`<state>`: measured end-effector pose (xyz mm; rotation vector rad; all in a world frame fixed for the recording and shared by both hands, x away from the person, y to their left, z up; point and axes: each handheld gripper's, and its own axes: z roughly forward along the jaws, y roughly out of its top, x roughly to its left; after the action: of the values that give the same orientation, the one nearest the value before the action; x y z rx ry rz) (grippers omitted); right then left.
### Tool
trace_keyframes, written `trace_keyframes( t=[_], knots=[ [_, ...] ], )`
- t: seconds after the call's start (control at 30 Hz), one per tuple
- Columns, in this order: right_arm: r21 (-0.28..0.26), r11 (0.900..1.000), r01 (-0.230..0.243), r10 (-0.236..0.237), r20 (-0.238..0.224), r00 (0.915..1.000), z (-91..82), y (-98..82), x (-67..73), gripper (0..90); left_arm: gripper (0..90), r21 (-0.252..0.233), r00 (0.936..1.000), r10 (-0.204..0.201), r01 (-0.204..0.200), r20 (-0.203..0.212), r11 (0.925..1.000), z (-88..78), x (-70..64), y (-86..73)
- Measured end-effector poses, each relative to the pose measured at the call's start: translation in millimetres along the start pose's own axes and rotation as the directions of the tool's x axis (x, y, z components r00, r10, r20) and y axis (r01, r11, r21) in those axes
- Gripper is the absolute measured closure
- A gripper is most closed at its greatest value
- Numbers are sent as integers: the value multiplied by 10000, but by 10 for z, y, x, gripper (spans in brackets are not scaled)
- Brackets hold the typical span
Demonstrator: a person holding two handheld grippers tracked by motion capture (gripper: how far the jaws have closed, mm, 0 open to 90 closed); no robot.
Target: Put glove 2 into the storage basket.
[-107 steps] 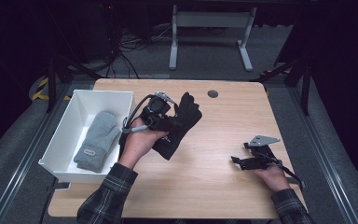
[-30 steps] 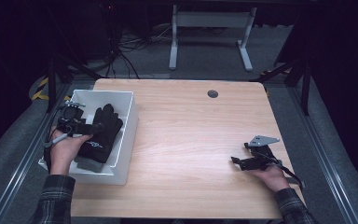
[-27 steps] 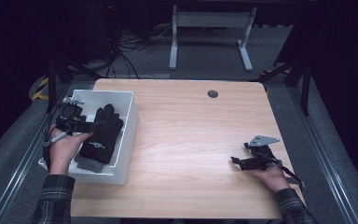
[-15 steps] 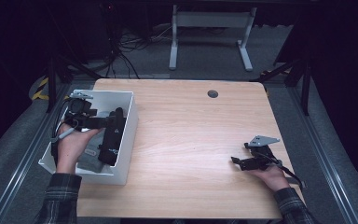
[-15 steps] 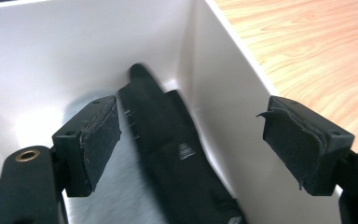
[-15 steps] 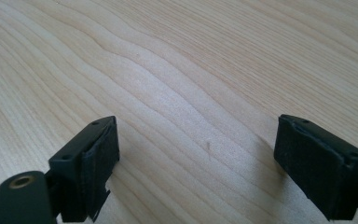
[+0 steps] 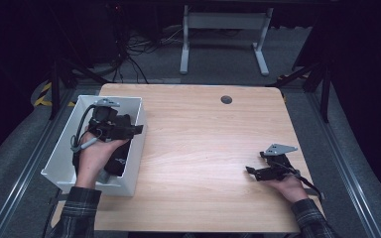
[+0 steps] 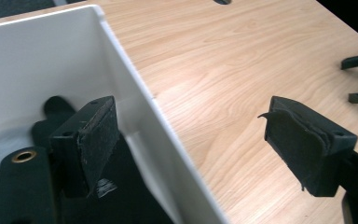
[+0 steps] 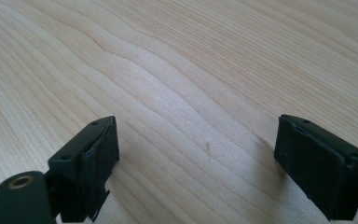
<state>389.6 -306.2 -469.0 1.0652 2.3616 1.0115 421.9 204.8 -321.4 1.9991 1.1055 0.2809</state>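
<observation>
The black glove [image 7: 116, 161] lies inside the white bin [image 7: 131, 144], against its right-hand wall, at the left end of the surface [image 7: 203, 148]. In the high view the glove reads as a dark, soft, matte fabric mass with a small pale mark on it; most of it is covered by the person's left hand. In the left gripper view a rounded fingertip of the glove [image 8: 58, 105] rests on the bin floor, with the dark body of the glove spreading below it.

The left hand-held gripper [image 7: 129, 130] hovers over the bin's right rim with its jaws spread wide and nothing between them; one pad [image 8: 98, 135] sits over the bin interior, the other over the wood. The pads are black, blocky, with frayed edges.

The bin is rectangular, smooth, hard-walled and glossy white, with thin straight rims. The surface is pale wood-grain laminate with rounded corners and a dark round grommet [image 7: 225, 99] near its far edge.

The right hand-held gripper [image 7: 258, 172] rests low on the surface near its right front corner, well apart from the bin, jaws spread over bare wood.
</observation>
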Motion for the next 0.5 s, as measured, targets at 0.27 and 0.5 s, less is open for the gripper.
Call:
trace_keyframes(
  t=[0.27, 0.5],
  knots=[
    [6, 10000, 4, -4, 3, 10000, 0, 0, 0, 141, 182, 3, 9961, 544, -546, 692, 9985, 255, -368, 52],
    [15, 10000, -9, 9, -8, 10000, -1, 0, 1, 141, 180, 212, 9872, 1190, -1219, 1066, 9923, 530, -710, 60]
  ],
)
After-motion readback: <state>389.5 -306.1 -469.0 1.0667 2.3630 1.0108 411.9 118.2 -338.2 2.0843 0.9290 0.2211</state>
